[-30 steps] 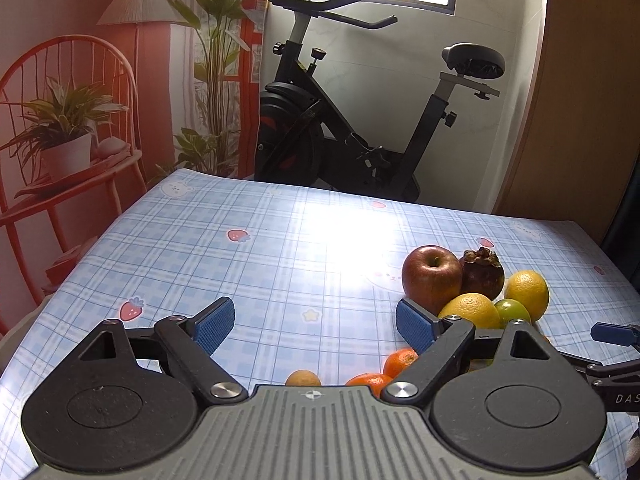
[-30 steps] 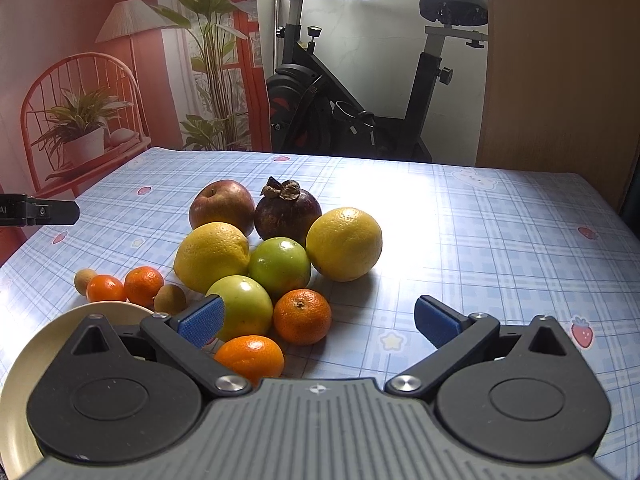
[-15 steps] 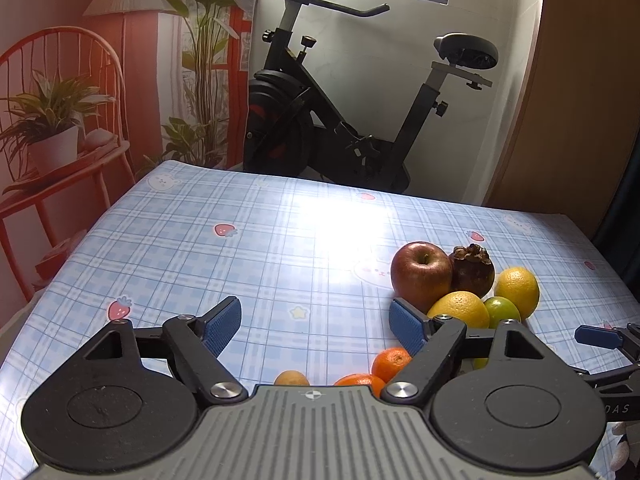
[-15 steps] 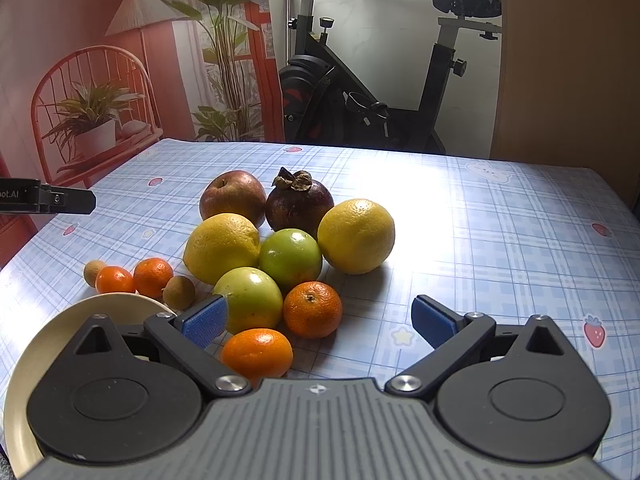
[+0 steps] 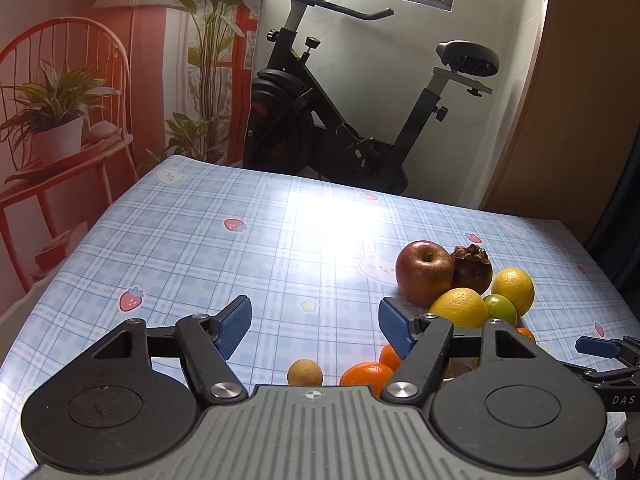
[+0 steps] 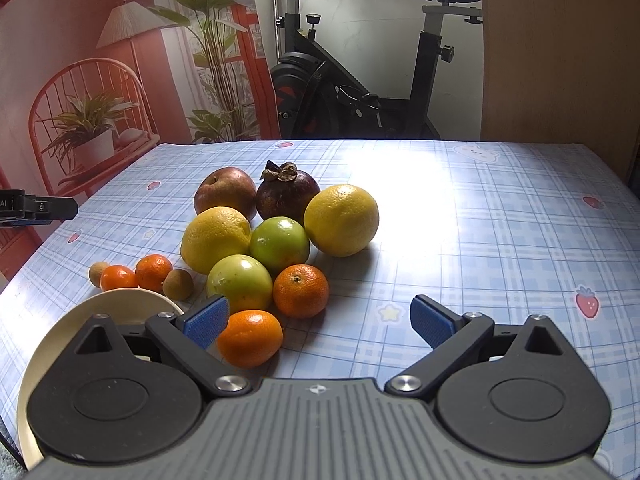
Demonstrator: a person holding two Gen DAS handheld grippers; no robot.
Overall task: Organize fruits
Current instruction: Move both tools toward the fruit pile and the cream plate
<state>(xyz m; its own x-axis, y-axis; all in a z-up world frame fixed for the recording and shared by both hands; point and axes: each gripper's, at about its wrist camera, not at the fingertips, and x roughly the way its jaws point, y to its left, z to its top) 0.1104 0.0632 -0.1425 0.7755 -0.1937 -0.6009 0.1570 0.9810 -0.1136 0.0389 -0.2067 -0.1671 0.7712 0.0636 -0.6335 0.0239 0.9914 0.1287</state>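
Observation:
A pile of fruit lies on the blue checked tablecloth (image 6: 500, 240): a red apple (image 6: 225, 194), a dark mangosteen (image 6: 287, 196), two yellow oranges (image 6: 341, 220) (image 6: 215, 238), two green apples (image 6: 280, 245) (image 6: 239, 283), several tangerines (image 6: 301, 290) (image 6: 250, 338) and small brown fruits (image 6: 178, 284). A cream plate (image 6: 80, 320) lies at the near left. My right gripper (image 6: 318, 322) is open and empty, just short of the pile. My left gripper (image 5: 314, 324) is open and empty, left of the pile; the red apple (image 5: 425, 278) shows beyond its right finger.
An exercise bike (image 5: 340, 120) stands beyond the table's far edge. A red chair with a potted plant (image 5: 56, 128) stands off the table's left side. A wooden panel (image 6: 560, 52) rises at the back right.
Both grippers have drawn back and risen a little, so the fruit pile sits farther off in both views. Both stay open. No fruit has moved.

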